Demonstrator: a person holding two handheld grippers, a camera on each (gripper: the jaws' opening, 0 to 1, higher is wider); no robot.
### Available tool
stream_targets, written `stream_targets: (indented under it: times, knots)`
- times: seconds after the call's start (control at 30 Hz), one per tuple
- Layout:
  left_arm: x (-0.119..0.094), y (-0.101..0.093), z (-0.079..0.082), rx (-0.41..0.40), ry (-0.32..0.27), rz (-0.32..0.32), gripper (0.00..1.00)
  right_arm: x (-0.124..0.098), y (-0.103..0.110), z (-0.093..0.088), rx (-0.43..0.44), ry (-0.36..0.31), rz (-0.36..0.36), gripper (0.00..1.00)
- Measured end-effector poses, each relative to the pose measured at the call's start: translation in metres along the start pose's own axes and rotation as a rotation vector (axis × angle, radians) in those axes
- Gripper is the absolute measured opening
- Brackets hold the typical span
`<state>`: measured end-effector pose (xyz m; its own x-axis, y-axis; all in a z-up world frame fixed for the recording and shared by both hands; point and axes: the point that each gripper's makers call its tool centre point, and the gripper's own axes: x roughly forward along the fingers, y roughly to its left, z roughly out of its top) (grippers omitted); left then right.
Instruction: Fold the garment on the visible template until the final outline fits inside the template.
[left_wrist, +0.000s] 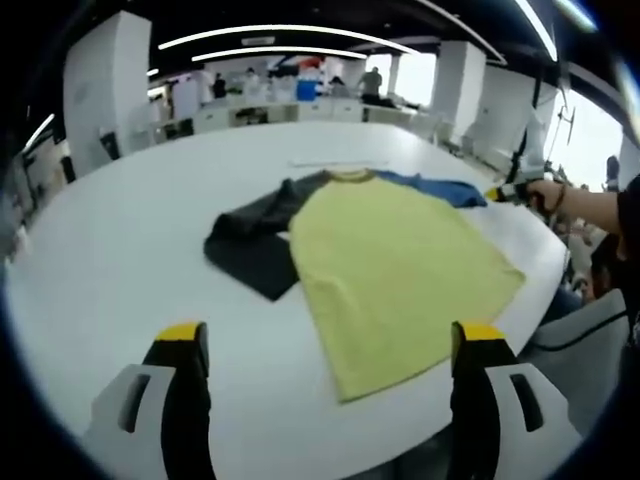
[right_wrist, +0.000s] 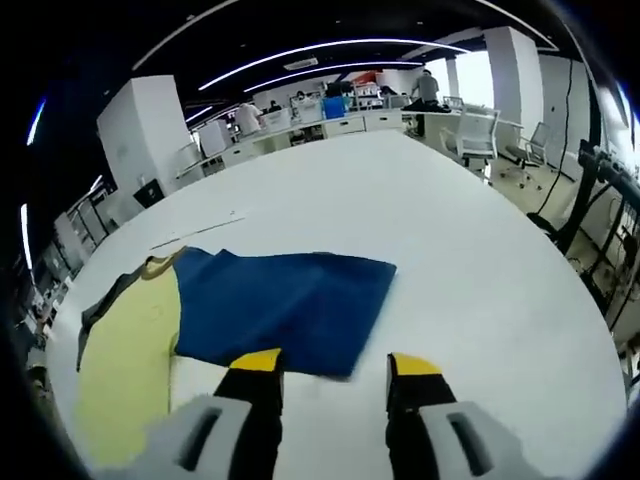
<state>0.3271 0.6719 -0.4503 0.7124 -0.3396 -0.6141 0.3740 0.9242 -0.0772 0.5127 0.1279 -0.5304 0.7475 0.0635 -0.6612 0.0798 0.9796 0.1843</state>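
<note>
While both tools gape, shirt hem overhangs table edge.

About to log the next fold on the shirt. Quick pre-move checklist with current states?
1. Right tongs open and empty: ok, jaws apart just short of the blue sleeve's near edge.
2. Left tongs open and empty: ok, jaws apart, nothing between them.
3. Blue sleeve lying flat, ready to grasp: ok.
4. Dark sleeve flat: not ok, it looks bunched near the shoulder.
5. Yellow body spread smooth on the white table: ok.
6. Template outline under the garment: cannot tell; only a faint line beyond the collar shows.
</note>
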Motion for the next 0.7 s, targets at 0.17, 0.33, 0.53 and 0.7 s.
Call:
stream_targets:
  times: [0.17, 0.33, 0.53, 0.7]
  knots:
    - [-0.002, 0.003, 0.000, -0.003, -0.002, 0.013, 0.96, 0.000, -0.001, -0.002, -0.014, -0.002, -0.030, 0.24]
    - [-0.003, 0.004, -0.001, -0.010, -0.001, 0.020, 0.95, 0.003, -0.001, -0.007, -0.037, 0.018, -0.047, 0.13]
    - [-0.005, 0.005, -0.005, -0.021, 0.005, 0.022, 0.93, 0.010, -0.010, -0.005, -0.075, 0.025, -0.065, 0.00]
    - [-0.006, 0.004, -0.004, -0.006, 0.005, 0.020, 0.94, 0.008, -0.014, 0.000, -0.119, 0.043, -0.073, 0.00]
